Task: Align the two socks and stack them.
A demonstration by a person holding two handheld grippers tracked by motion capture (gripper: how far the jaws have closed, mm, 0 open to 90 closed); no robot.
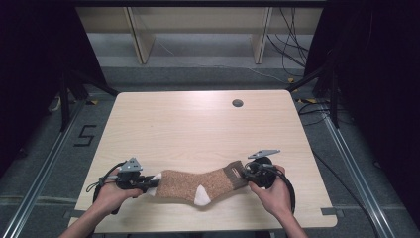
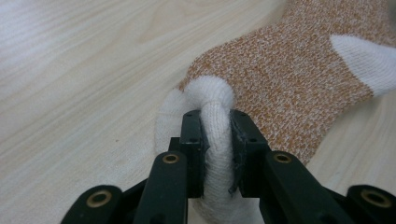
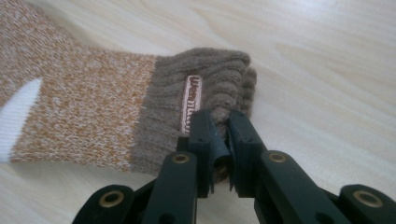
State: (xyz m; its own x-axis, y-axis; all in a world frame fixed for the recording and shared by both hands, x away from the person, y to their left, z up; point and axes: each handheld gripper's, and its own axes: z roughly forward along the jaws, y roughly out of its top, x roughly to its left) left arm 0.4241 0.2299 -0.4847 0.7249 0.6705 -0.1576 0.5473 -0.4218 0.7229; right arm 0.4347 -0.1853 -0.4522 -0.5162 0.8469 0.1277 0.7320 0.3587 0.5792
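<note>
One sock flat near the table's front edge, left gripper pinching its white toe, bunched fabric clear in left gripper view, right gripper pinching brown cuff, label legible in right gripper view, two grippers, one white heel patch.

I'm seeing a sock in speckled orange-brown, white toe and heel, grey-brown ribbed cuff; pale wood-grain tabletop; black jaws lower frame.
</note>
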